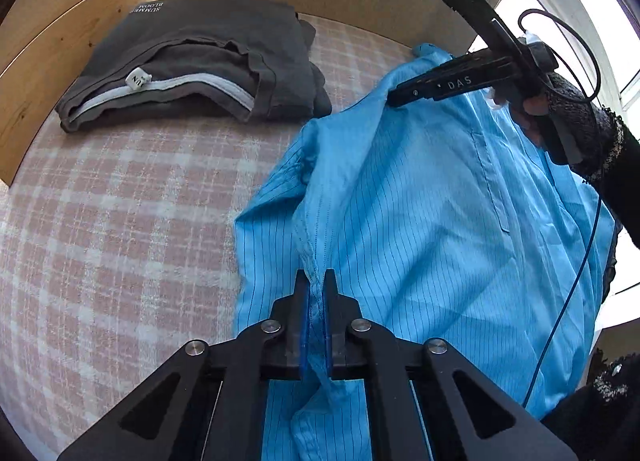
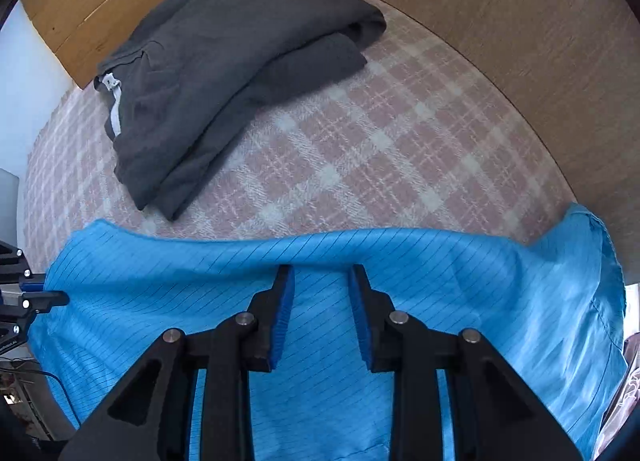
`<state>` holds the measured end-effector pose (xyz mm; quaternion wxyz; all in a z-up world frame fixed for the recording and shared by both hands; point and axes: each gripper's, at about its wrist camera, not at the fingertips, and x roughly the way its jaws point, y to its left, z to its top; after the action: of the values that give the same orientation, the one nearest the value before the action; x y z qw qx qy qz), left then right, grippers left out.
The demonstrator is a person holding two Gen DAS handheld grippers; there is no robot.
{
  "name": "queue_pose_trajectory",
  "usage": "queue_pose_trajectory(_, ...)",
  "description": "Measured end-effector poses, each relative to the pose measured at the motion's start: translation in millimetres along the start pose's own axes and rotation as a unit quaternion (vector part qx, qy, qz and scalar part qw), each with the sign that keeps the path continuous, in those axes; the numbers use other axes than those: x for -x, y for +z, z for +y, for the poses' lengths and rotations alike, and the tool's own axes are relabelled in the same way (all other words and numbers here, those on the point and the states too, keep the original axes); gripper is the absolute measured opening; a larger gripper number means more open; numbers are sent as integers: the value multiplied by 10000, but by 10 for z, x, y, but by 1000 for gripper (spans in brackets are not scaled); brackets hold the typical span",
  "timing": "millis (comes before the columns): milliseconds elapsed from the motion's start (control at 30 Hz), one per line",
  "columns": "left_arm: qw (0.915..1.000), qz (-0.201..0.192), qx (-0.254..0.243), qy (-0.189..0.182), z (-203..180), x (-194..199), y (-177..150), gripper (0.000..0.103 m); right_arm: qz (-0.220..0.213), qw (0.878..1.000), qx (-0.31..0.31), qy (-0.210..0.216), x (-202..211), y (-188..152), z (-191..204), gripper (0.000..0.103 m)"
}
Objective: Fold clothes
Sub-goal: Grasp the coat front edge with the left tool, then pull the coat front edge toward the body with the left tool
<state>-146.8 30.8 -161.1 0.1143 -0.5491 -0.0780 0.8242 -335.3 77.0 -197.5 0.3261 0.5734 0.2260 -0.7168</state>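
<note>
A light blue pinstriped garment (image 1: 420, 201) hangs partly lifted over a plaid bed cover (image 1: 120, 201). My left gripper (image 1: 318, 281) is shut on a bunched seam of it near the bottom of the left wrist view. In that view my right gripper (image 1: 396, 97) reaches in from the upper right, held by a hand in a black sleeve, with its tip at the garment's far edge. The right wrist view shows the right gripper (image 2: 322, 277) open, its blue pads apart over the stretched blue garment (image 2: 160, 293). The left gripper (image 2: 48, 297) holds the cloth at the left edge.
A folded dark grey garment (image 1: 192, 45) (image 2: 208, 61) lies on the far part of the bed cover (image 2: 360, 141). Wooden panels (image 1: 60, 21) (image 2: 500, 41) bound the bed at the back and side. A thin blue cable (image 1: 576, 281) hangs from the right gripper.
</note>
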Motion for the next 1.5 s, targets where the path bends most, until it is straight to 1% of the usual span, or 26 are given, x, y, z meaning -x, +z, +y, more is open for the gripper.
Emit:
queue_pose_trajectory(33,9999,-27,44,111,35,76,-73,11,6,9999,123,-115,-11,2,32,28)
queue_pose_trajectory(133,9973,-396,451,413,200,545,-349,13,121,9977,371,-556,1,14,121,32)
queue_pose_trajectory(167,9957,-532,633,427,259,738,-487,18,147,9964,378,-740,34,16,143,32)
queue_pose_trajectory(200,9938,-656,802,407,307,921,-656,21,-19,9970,471,-611,145,4,231,32)
queue_pose_trajectory(233,9917,-767,958,375,348,1094,-846,28,-198,9971,570,-460,261,-8,324,32)
queue_pose_trajectory(300,9889,-837,1181,346,386,1353,-1241,30,-326,9951,931,111,421,-37,645,33)
queue_pose_trajectory(333,9883,-762,1262,390,374,1410,-1440,30,-270,9922,1176,324,425,-50,869,35)
queue_pose_trajectory(367,9880,-634,1343,422,355,1426,-1637,31,-206,9882,1424,530,423,-63,1097,39)
queue_pose_trajectory(400,9877,-491,1423,433,334,1420,-1829,32,-59,9832,1660,756,391,-104,1314,39)
queue_pose_trajectory(500,9854,-149,1637,437,269,1329,-2329,32,332,9694,2133,1172,226,-236,1837,39)
queue_pose_trajectory(533,9842,-110,1722,407,256,1273,-2441,33,428,9665,2271,1113,139,-258,1960,39)
queue_pose_trajectory(600,9817,-140,1887,211,241,1166,-2598,32,544,9676,2350,742,-46,-260,2079,39)
queue_pose_trajectory(667,9819,-186,1885,39,202,1043,-2706,32,471,9767,2077,254,-182,-181,2011,39)
queue_pose_trajectory(700,9835,-173,1801,56,171,977,-2753,32,391,9804,1921,172,-163,-139,1970,39)
queue_pose_trajectory(767,9866,-121,1622,113,138,843,-2811,32,436,9838,1740,69,-130,-105,1914,39)
queue_pose_trajectory(800,9867,-151,1614,93,162,792,-2821,33,475,9846,1682,91,-115,-116,1901,39)
queue_pose_trajectory(867,9853,-300,1682,-81,253,708,-2816,33,549,9857,1587,104,-92,-148,1886,39)
queue_pose_trajectory(967,9829,-447,1751,-342,359,609,-2815,34,611,9848,1629,1,-111,-222,1935,39)
queue_pose_trajectory(1033,9810,-523,1785,-557,394,577,-2832,28,651,9840,1659,-68,-124,-271,1969,39)
queue_pose_trajectory(1067,9798,-520,1824,-629,404,572,-2854,9,671,9836,1673,-103,-130,-296,1986,39)
queue_pose_trajectory(1200,9774,-624,1950,-533,443,688,-2968,6,752,9817,1733,-241,-157,-395,2054,39)
queue_pose_trajectory(1267,9724,-672,2157,-583,481,718,-3026,7,750,9827,1680,-207,-156,-402,2043,41)
queue_pose_trajectory(1367,9666,-669,2384,-668,492,670,-3081,9,745,9842,1596,-151,-154,-412,2025,50)
queue_pose_trajectory(1433,9667,-647,2400,-612,478,661,-3076,12,741,9852,1540,-113,-152,-418,2013,50)
queue_pose_trajectory(1467,9671,-591,2400,-601,473,666,-3067,11,698,9868,1463,33,-55,-429,1956,50)
queue_pose_trajectory(1500,9678,-558,2389,-558,468,679,-3057,13,652,9881,1381,187,51,-441,1896,50)
